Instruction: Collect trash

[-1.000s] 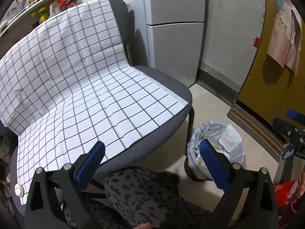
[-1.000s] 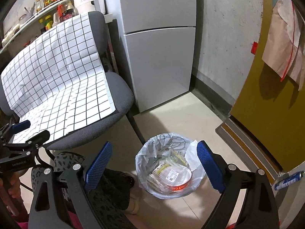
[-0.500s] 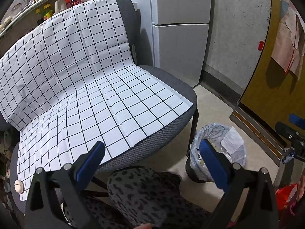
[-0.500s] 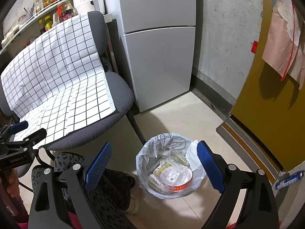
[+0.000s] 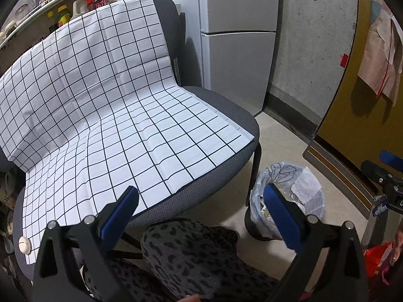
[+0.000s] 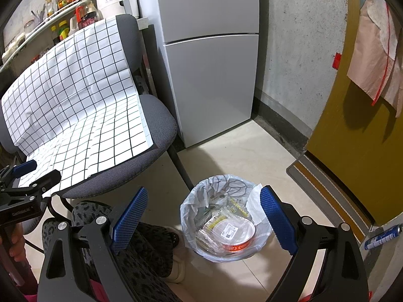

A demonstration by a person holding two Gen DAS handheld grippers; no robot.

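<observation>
A small bin lined with a clear plastic bag [image 6: 201,201] stands on the floor by the chair; it holds clear plastic packaging and a red-rimmed bowl [image 6: 236,234]. It also shows in the left wrist view [image 5: 312,196]. My right gripper [image 6: 201,216] is open and empty above the bin. My left gripper [image 5: 201,206] is open and empty in front of the chair seat edge. The left gripper shows at the left edge of the right wrist view [image 6: 27,178].
A grey chair [image 5: 226,166] carries a white sheet with a black grid [image 5: 113,115]. A grey fridge [image 6: 209,63] stands behind. A yellow door [image 6: 352,151] is at right. The person's leopard-print leg [image 5: 196,256] is below. A blue tube [image 6: 380,236] lies by the door.
The left gripper has lifted and tilted up, so the chair fills more of its view and the bin sits lower. The right gripper has barely moved. Both stay open.
</observation>
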